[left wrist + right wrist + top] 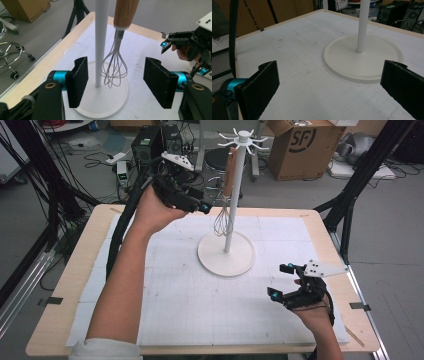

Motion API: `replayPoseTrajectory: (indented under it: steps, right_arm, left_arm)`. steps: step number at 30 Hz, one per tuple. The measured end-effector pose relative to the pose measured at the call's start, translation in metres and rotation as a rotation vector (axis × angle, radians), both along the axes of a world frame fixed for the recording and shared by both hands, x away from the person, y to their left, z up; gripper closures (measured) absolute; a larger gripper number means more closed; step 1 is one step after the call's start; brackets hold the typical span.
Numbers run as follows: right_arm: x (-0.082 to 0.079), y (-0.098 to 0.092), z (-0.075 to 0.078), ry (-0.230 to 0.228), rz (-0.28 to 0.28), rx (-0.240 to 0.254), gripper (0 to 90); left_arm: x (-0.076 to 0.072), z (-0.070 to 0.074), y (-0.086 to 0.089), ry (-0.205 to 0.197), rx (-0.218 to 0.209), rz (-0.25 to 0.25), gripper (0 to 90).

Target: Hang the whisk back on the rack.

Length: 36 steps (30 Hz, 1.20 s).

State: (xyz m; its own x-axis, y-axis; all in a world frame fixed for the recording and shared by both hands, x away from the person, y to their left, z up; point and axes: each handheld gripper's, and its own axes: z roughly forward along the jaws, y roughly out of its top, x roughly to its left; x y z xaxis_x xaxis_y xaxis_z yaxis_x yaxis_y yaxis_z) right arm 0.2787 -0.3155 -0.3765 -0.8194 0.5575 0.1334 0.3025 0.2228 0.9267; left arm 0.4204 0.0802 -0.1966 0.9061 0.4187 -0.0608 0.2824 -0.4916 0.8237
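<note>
Whisk (115,62) hanging by wooden handle from a hook on white stand (231,195), wires beside the pole, clear of the base. Left gripper (115,80) just short of it, jaws apart, nothing gripped. Right gripper (283,280) parked near the base, wide, empty.

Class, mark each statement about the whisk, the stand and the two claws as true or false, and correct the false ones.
1. The whisk lies flat on the table. False: it hangs from the white stand.
2. The left claw is open, with nothing pressed between its pads. True.
3. The whisk has a wooden handle. True.
4. The right claw grips the stand's pole. False: it is open, apart from the stand.
</note>
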Motion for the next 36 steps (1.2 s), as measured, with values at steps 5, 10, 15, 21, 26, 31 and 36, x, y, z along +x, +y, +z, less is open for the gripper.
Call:
replayPoseTrajectory:
  steps: [5, 10, 15, 21, 26, 31, 36]
  right_arm:
    - [0.0, 0.003, -0.001, 0.002, 0.004, -0.008, 0.8]
    - [0.001, 0.003, -0.001, 0.001, 0.002, -0.014, 0.8]
    - [0.001, 0.003, -0.001, 0.003, 0.001, -0.015, 0.8]
    - [0.001, 0.004, -0.002, 0.005, -0.001, -0.02, 0.8]
    - [0.002, 0.005, -0.002, 0.005, -0.002, -0.024, 0.8]
    - [0.002, 0.007, -0.003, 0.01, 0.001, -0.033, 0.8]
    - [0.002, 0.008, -0.004, 0.012, 0.0, -0.038, 0.8]
  left_arm:
    - [-0.006, -0.007, 0.01, 0.012, -0.012, 0.001, 32.7]
    - [-0.015, -0.017, 0.016, 0.009, -0.015, -0.011, 29.8]
    - [-0.022, -0.031, 0.025, 0.006, -0.02, 0.007, 26.0]
    - [-0.03, -0.043, 0.035, 0.008, -0.029, 0.014, 21.9]
    - [-0.041, -0.052, 0.04, 0.001, -0.048, -0.006, 19.7]
    - [-0.048, -0.062, 0.045, 0.007, -0.042, 0.005, 17.1]
    - [-0.054, -0.069, 0.052, 0.004, -0.05, 0.01, 15.1]
